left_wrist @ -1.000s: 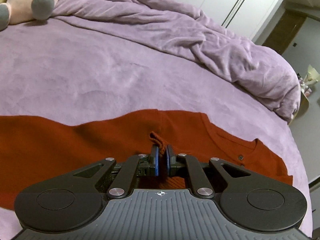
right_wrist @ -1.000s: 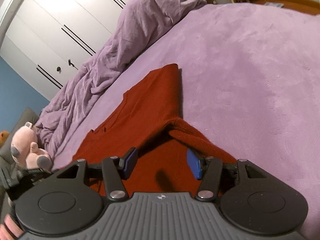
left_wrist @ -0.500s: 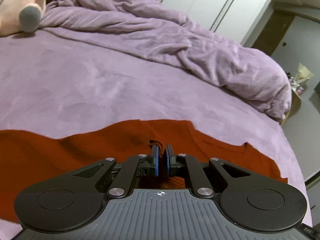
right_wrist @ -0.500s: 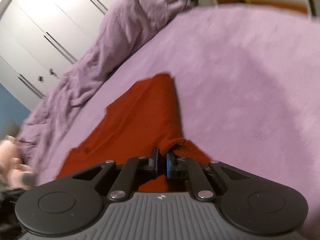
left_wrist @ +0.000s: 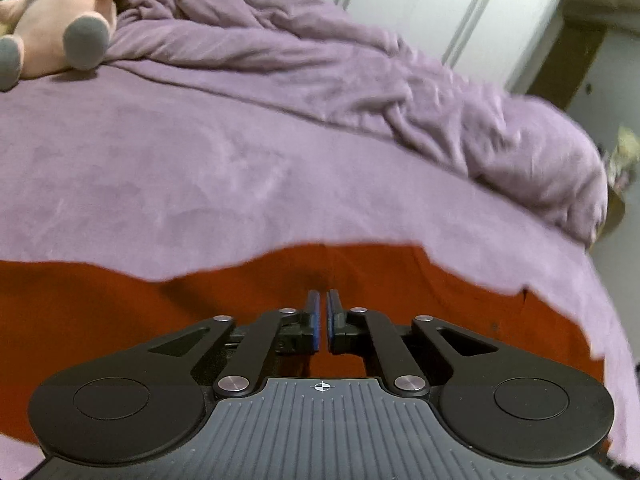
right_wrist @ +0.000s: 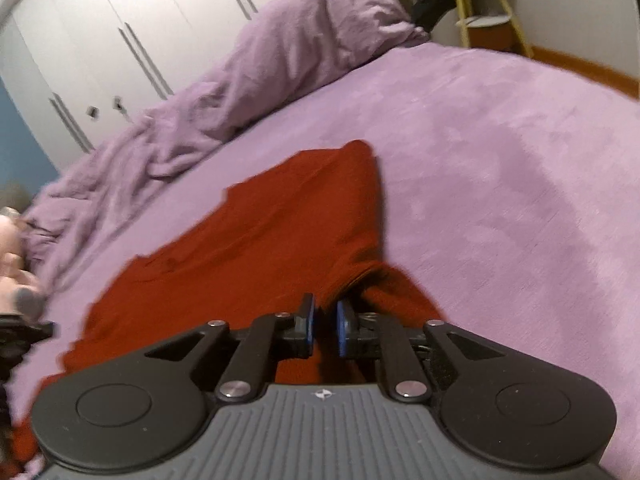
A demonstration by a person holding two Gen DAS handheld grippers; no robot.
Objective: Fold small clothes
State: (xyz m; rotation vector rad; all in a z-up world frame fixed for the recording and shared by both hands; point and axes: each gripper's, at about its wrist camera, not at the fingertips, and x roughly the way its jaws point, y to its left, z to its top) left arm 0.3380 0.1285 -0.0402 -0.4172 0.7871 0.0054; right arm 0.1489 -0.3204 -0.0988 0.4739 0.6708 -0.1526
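Note:
A rust-red knit top point(left_wrist: 400, 276) lies spread on the purple bed cover point(left_wrist: 200, 168). My left gripper point(left_wrist: 323, 300) is shut on an edge of the top near its middle, fabric pinched between the blue pads. In the right wrist view the same top point(right_wrist: 272, 220) stretches away towards the upper right. My right gripper point(right_wrist: 325, 312) is shut on a raised fold of the top, with a bunched flap point(right_wrist: 396, 284) lifted just to the right of the jaws.
A crumpled purple duvet point(left_wrist: 360, 68) lies along the far side of the bed, also in the right wrist view point(right_wrist: 280, 52). A pink plush toy point(left_wrist: 64, 28) sits at the far left. White wardrobe doors point(right_wrist: 140, 32) stand behind. A yellow stand point(right_wrist: 488, 8) is beyond the bed.
My right gripper closed from open onto the raised fold of the red top. My left gripper stayed shut on the top and both lifted and pulled the fabric towards me.

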